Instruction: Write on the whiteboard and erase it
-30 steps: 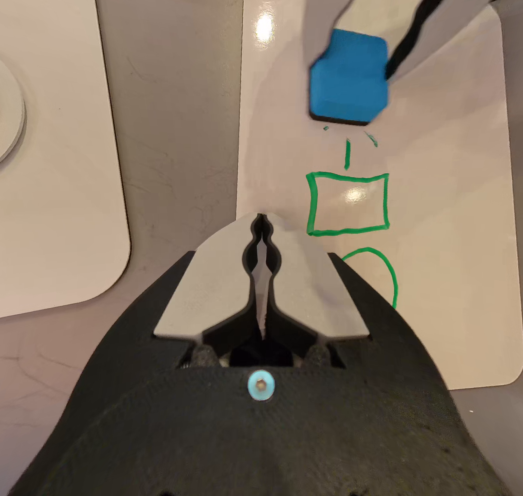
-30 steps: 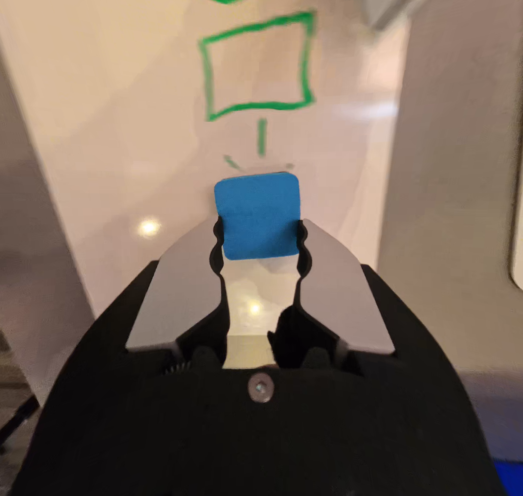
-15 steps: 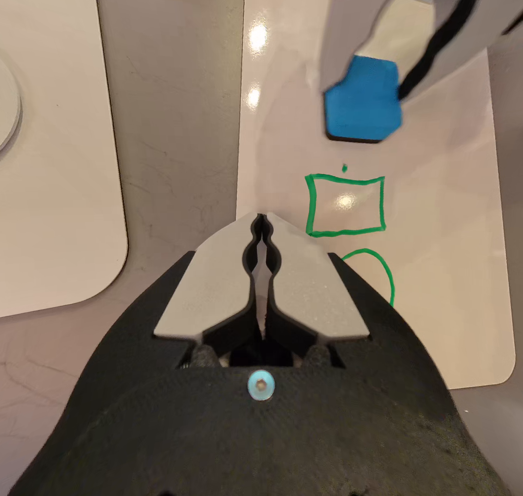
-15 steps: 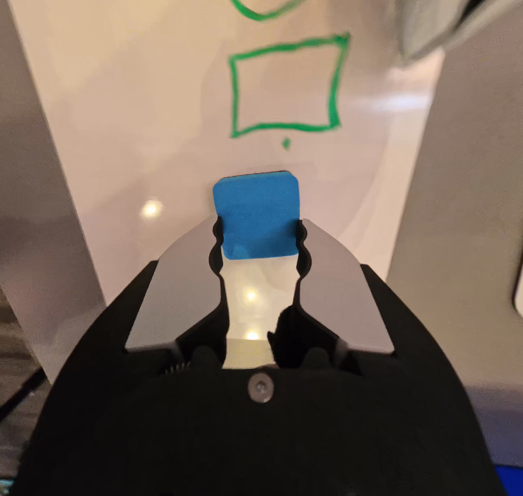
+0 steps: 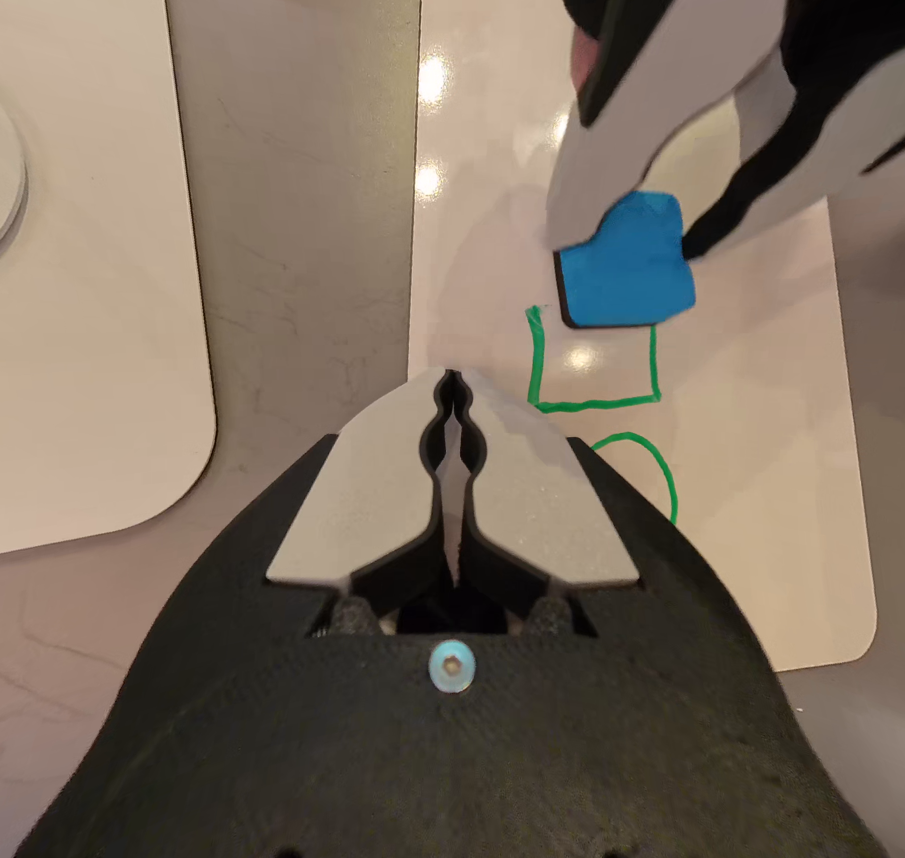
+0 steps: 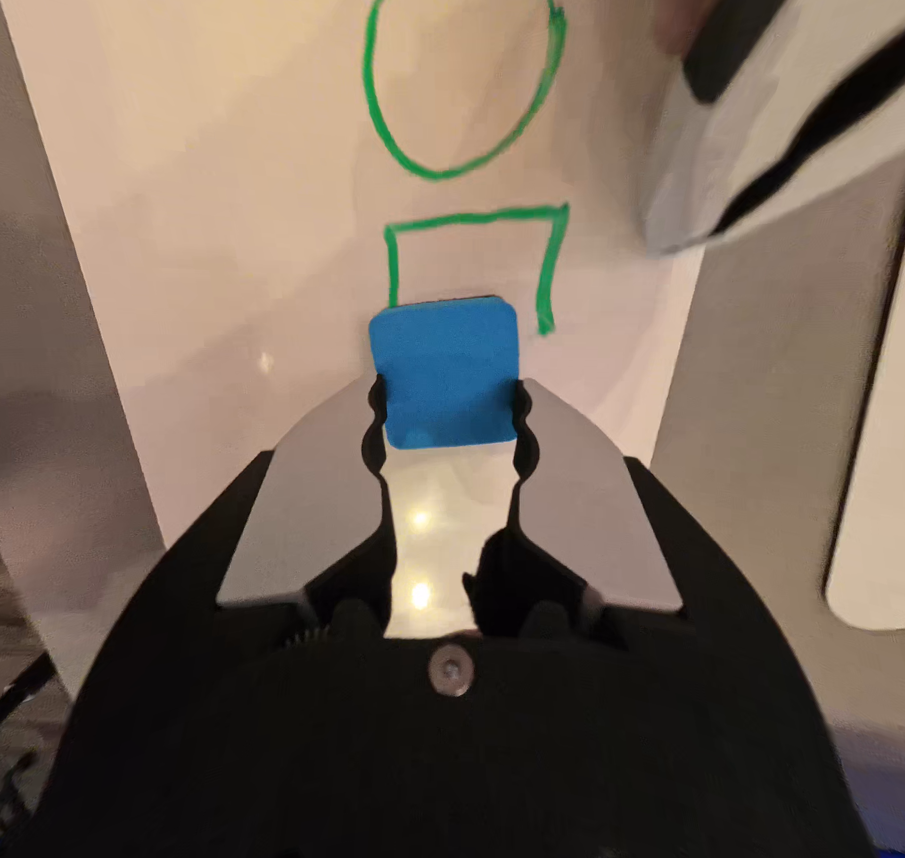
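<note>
My right gripper (image 6: pixel 446 396) is shut on a blue square eraser (image 6: pixel 443 374), its pads pressed on both sides. The eraser lies flat on the whiteboard (image 6: pixel 245 173) over one side of a green square (image 6: pixel 477 266); that side of the square is wiped away. A green circle (image 6: pixel 465 66) lies beyond it. In the left wrist view the eraser (image 5: pixel 627 266) sits on the square's far edge (image 5: pixel 592 369), and part of the circle (image 5: pixel 651 467) shows. My left gripper (image 5: pixel 451 375) is shut with nothing in it, hovering at the whiteboard's left edge (image 5: pixel 416 247).
A second white board (image 5: pixel 88 247) lies to the left across a strip of grey marbled tabletop (image 5: pixel 303 198). A round white object (image 5: pixel 10 178) sits at its far left. The left gripper also shows in the right wrist view (image 6: pixel 783 149) at the upper right.
The right gripper has pushed the eraser toward the square, wiping away the small green strokes and dot and then the square's near side. The left gripper has stayed put and shut.
</note>
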Demonstrator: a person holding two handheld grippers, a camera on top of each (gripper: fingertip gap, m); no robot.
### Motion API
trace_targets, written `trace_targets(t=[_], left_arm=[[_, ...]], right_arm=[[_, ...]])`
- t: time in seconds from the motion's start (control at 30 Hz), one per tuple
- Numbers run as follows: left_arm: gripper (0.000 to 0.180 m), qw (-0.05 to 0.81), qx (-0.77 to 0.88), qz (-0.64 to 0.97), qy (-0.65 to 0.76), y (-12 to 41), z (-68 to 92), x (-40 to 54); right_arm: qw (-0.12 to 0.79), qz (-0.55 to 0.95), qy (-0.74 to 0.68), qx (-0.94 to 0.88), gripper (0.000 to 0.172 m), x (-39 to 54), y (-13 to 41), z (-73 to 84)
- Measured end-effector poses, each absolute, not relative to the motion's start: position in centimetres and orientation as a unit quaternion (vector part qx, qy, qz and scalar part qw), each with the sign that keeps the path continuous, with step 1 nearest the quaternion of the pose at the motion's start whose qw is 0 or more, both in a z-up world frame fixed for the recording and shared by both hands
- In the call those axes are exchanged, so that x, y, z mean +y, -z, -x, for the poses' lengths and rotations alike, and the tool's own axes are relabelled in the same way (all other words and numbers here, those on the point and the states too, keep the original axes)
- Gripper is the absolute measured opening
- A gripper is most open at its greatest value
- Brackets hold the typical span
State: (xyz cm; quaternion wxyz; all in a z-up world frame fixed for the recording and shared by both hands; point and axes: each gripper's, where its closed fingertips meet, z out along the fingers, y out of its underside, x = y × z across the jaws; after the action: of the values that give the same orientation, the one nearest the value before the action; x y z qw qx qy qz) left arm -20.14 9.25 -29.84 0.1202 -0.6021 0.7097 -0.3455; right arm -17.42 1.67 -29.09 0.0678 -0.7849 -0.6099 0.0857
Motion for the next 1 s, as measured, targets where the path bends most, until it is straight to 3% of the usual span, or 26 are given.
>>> trace_targets(t=[0.3,0.63,1.0], left_arm=[[0.001,0.112,0.711,0.599,0.351,29.8,20.2,9.1],[0.001,0.112,0.709,0.599,0.355,29.8,20.1,9.0],[0.001,0.112,0.705,0.601,0.359,29.8,20.0,9.0]], right_arm=[[0.105,0.786,-0.100,-0.601,0.058,1.7,27.5,17.8],[0.124,0.793,-0.107,-0.587,0.050,4.2,28.7,19.7],[0.087,0.780,-0.100,-0.611,0.049,2.8,28.8,20.2]])
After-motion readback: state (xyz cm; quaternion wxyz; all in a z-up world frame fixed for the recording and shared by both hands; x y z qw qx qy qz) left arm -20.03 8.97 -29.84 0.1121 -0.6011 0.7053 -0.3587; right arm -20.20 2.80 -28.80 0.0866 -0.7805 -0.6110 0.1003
